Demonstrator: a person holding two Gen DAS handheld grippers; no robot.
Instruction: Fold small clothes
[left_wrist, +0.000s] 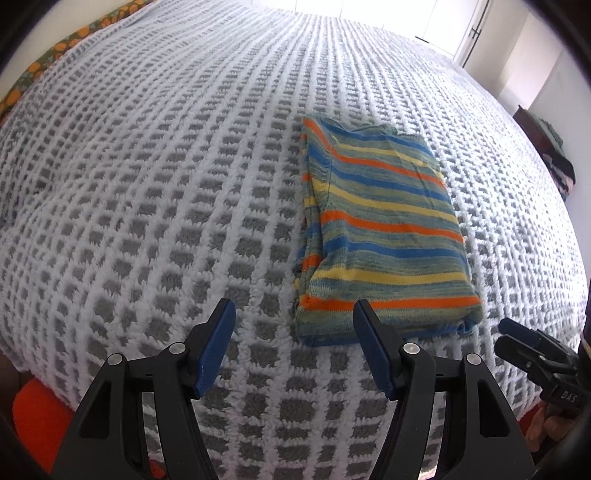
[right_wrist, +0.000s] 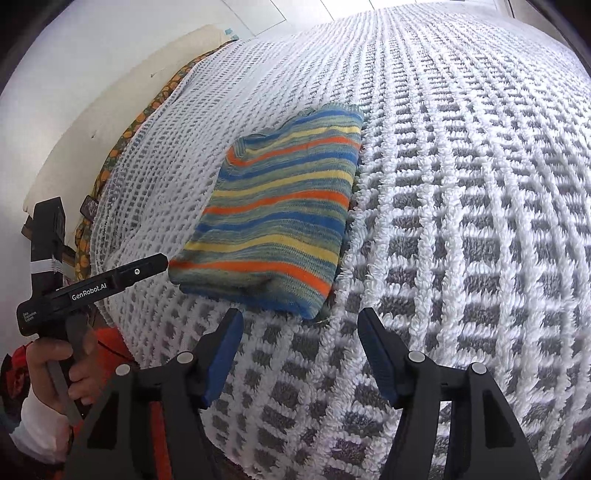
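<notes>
A small knitted garment (left_wrist: 384, 221) with orange, blue, yellow and green stripes lies folded into a neat rectangle on the bed's white-and-grey waffle blanket (left_wrist: 147, 184). My left gripper (left_wrist: 293, 308) hovers open just short of the garment's near left corner, with nothing between its blue pads. In the right wrist view the same garment (right_wrist: 280, 206) lies just beyond my right gripper (right_wrist: 299, 314), which stands open and empty before the near corner. The right gripper's black tips (left_wrist: 517, 336) also show at the left view's lower right edge.
A person's hand (right_wrist: 55, 362) holds the left gripper's handle (right_wrist: 110, 280) at the bed's near left edge. A floral sheet edge (right_wrist: 122, 136) runs along the far side by a white wall. Dark furniture (left_wrist: 546, 147) stands right of the bed. Orange fabric (left_wrist: 33, 410) shows below the bed edge.
</notes>
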